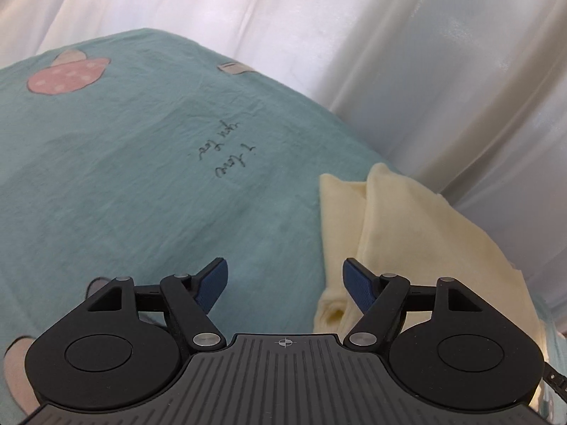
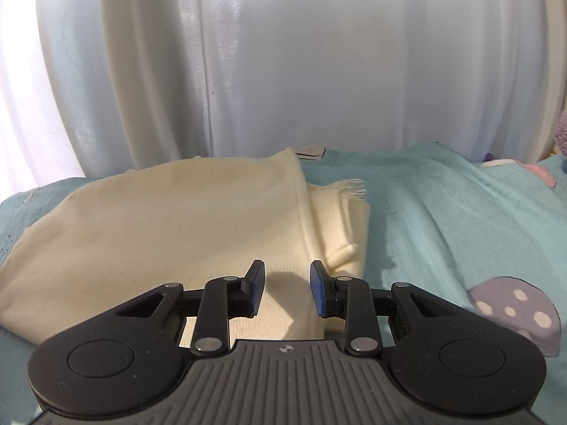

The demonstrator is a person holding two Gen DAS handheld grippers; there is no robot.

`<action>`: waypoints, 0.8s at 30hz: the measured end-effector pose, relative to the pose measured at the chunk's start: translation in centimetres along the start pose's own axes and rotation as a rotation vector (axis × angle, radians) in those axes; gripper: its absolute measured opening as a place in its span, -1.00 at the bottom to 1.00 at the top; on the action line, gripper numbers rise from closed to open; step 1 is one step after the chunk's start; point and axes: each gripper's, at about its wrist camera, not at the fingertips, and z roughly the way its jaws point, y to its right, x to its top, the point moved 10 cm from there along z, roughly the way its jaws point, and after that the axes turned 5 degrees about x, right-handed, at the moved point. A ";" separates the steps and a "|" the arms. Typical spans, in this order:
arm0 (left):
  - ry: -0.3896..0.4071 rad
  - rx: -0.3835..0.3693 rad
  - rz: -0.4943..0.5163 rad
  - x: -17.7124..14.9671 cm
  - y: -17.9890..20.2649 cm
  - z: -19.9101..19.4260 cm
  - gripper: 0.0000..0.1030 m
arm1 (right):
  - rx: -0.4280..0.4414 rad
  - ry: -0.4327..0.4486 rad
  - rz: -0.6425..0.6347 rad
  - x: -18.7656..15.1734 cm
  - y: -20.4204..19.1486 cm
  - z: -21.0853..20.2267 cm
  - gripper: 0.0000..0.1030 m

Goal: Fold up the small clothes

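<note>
garment: cream garment (image 2: 170,219) lies folded on the teal sheet (image 2: 443,212) | right gripper (image 2: 287,288): over garment's near edge, jaws apart, empty | left gripper (image 1: 285,283): beside garment, over sheet, jaws wide, empty | nearer: right | long axis: across right gripper's view

Bare teal bedsheet (image 1: 124,177) is lying open at frame left; folded cream garment (image 1: 407,233) is blocking lower right, curtain (image 1: 425,71) is closing off behind.

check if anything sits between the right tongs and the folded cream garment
Nothing visible does. The right tongs hang open right over the folded cream cotton garment, with only bare cloth showing in the gap; the teal printed bedsheet alongside holds nothing.
</note>
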 end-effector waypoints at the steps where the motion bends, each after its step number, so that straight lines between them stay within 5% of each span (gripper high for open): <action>1: -0.015 -0.015 -0.013 -0.4 -0.4 -0.6 0.49 | -0.013 0.008 0.019 0.0 0.5 -0.2 -0.44; 11: -0.166 -0.286 -0.118 -1.8 1.9 -0.1 0.47 | 0.145 0.017 0.053 -0.6 -3.4 -4.0 -0.43; 17: -0.184 -0.308 -0.104 -0.9 2.9 1.3 0.42 | 0.140 0.013 -0.008 -1.0 -5.2 -3.9 -0.42; 24: -0.202 -0.336 -0.072 0.5 4.1 3.3 0.05 | 0.065 -0.053 0.053 -1.9 -2.9 -2.6 -0.46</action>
